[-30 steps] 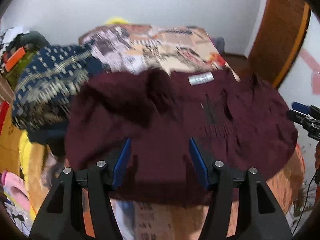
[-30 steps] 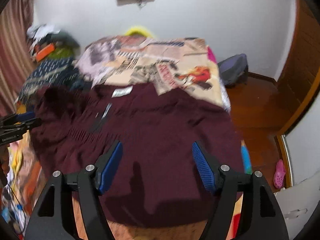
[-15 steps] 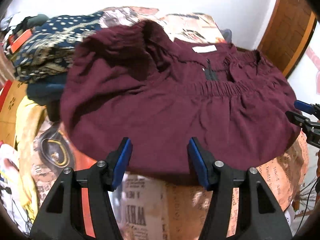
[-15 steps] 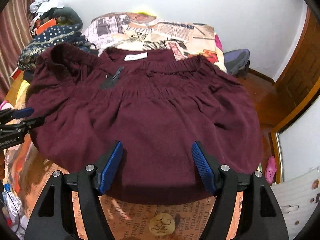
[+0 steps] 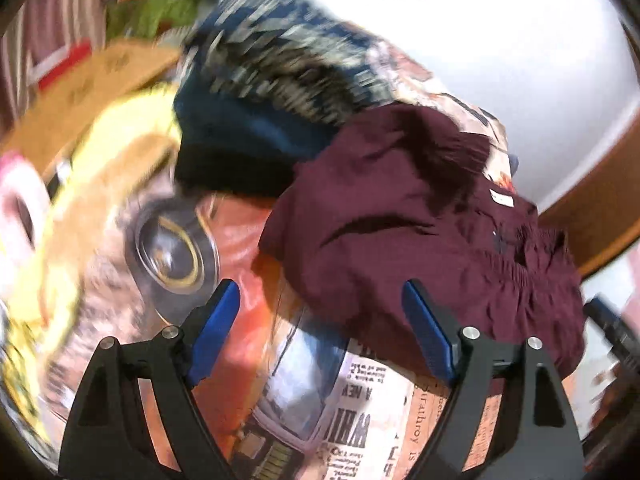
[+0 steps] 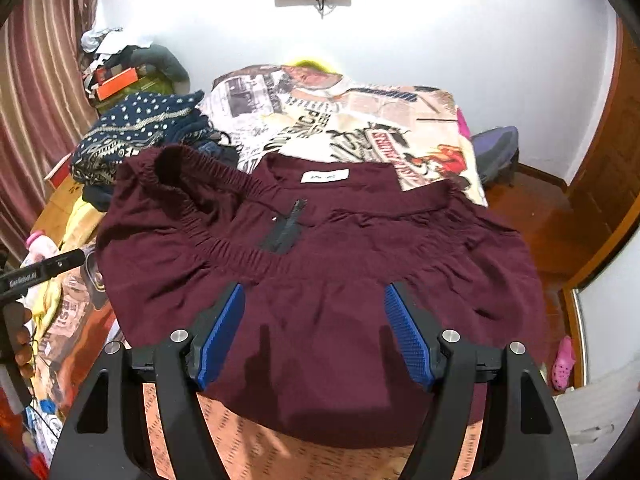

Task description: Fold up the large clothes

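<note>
A maroon gathered garment (image 6: 320, 280), with a white neck label (image 6: 324, 176) and a short dark zipper (image 6: 286, 228), lies spread across the newspaper-print bedsheet (image 6: 360, 120) beside a navy patterned pile (image 6: 136, 132), apparently laid out but not yet folded. Both the right gripper (image 6: 314, 332) over its near hem and the left gripper (image 5: 320, 332), swung out past its left edge in a motion-blurred view, have their fingers spread and empty. The next move likely calls for each to pinch a hem corner or side edge and carry it across.
</note>
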Motion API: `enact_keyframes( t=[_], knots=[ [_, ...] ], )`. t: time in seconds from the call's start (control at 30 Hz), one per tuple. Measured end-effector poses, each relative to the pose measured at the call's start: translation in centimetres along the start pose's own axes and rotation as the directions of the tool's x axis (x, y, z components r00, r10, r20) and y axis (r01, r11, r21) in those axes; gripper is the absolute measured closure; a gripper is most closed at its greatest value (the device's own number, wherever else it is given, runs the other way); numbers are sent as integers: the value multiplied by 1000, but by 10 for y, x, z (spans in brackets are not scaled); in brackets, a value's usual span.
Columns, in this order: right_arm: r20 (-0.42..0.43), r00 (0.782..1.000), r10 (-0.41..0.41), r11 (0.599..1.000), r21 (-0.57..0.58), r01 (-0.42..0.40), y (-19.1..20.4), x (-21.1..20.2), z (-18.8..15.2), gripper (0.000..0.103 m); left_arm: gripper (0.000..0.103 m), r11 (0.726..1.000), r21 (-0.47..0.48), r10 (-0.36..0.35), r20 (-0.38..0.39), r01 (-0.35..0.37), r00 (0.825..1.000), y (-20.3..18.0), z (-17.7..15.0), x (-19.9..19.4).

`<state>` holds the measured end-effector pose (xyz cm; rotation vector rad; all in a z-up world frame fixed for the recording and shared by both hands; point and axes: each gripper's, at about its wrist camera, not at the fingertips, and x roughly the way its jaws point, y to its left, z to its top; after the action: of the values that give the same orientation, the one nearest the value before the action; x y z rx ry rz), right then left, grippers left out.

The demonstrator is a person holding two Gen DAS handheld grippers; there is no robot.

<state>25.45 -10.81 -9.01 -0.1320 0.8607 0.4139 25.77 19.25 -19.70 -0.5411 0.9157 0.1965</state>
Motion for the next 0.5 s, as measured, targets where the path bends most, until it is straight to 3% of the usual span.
enact_keyframes(
  t=[0.17, 0.23, 0.3, 0.37, 0.47, 0.5],
  knots=[
    [-57, 998, -8, 1000, -18, 7, 6, 20, -6, 34, 20, 977, -173, -144, -97, 126, 985, 31, -4, 36],
    [-80, 997, -18, 1000, -21, 17, 5, 27, -9, 34, 20, 947, -245, -245, -120, 210, 962, 37, -6, 52],
    [-99, 995, -23, 1000, -18, 21, 2, 34, -12, 34, 20, 888, -320, -383, -115, 331, 917, 41, -7, 68],
    [-110, 994, -16, 1000, -4, 16, -2, 37, -14, 34, 20, 854, -365, -434, -110, 370, 894, 42, -6, 80],
    [-116, 993, 8, 1000, 27, -5, -8, 39, -16, 34, 20, 870, -374, -383, -103, 321, 918, 42, -2, 100],
    [-115, 993, 13, 999, 31, -10, -10, 39, -17, 34, 20, 865, -385, -386, -102, 321, 917, 43, -1, 106]
  ],
)
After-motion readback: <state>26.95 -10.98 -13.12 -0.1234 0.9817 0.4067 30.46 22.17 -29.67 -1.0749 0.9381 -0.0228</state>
